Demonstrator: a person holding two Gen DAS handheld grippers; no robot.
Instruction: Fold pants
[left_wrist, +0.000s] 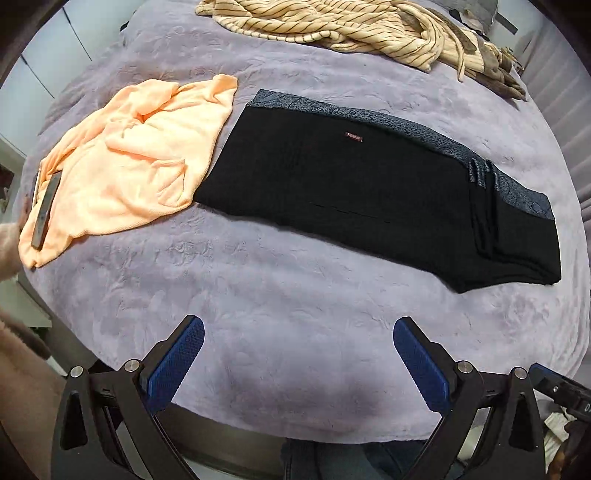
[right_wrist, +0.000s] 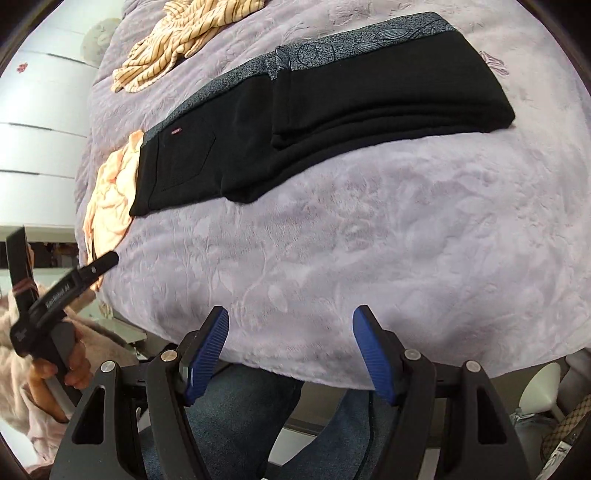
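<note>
Black pants (left_wrist: 351, 192) with a grey patterned side stripe lie folded lengthwise on the lilac bedspread (left_wrist: 258, 295), the leg ends doubled back over the right part. In the right wrist view the pants (right_wrist: 332, 110) stretch across the upper half. My left gripper (left_wrist: 297, 332) hovers open above bare bedspread, short of the pants' near edge, with nothing between its blue pads. My right gripper (right_wrist: 290, 321) is open too, near the bed's front edge, empty. A hand holds the left gripper's body (right_wrist: 55, 291) at the far left of the right wrist view.
A peach cloth (left_wrist: 136, 158) lies left of the pants, touching their waist end, with a phone (left_wrist: 46, 210) on it. A striped beige garment (left_wrist: 351, 26) is heaped at the far side. The bed's front edge and a person's jeans (right_wrist: 236, 406) sit below the grippers.
</note>
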